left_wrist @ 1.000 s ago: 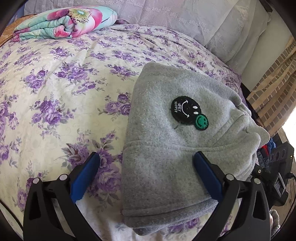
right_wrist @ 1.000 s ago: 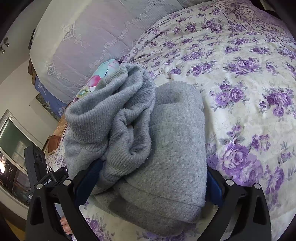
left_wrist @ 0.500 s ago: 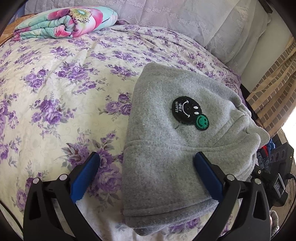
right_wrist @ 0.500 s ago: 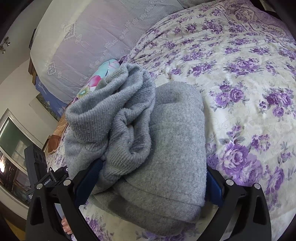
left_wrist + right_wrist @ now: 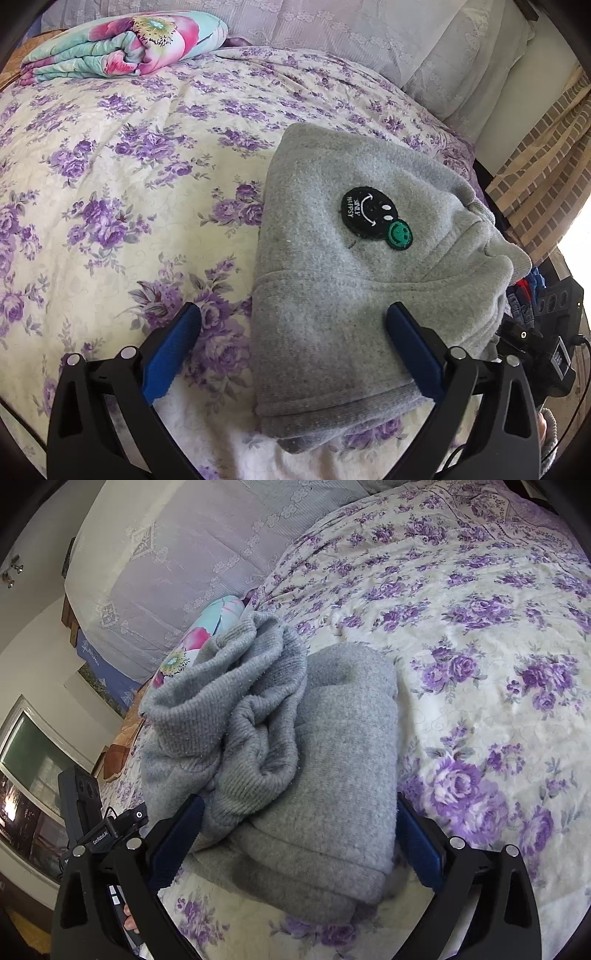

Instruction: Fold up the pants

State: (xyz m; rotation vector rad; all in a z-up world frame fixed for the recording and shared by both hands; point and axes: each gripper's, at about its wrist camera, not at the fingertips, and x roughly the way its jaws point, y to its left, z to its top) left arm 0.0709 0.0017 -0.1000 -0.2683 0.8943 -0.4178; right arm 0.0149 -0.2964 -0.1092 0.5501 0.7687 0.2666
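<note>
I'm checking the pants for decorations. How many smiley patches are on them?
2, on the top face of the folded pants: a black patch and a smaller green patch touching its lower right edge. Folded-under layers may hide others.

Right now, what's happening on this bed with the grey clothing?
A person holding two grippers is folding grey pants on a purple-flowered bedspread. The pants lie in a compact folded bundle, smiley patch on top, with the ribbed cuffs bunched loosely on one end. The left gripper and right gripper are both open, straddling opposite ends of the bundle without clamping it. A folded floral blanket sits near the pillows.
</note>
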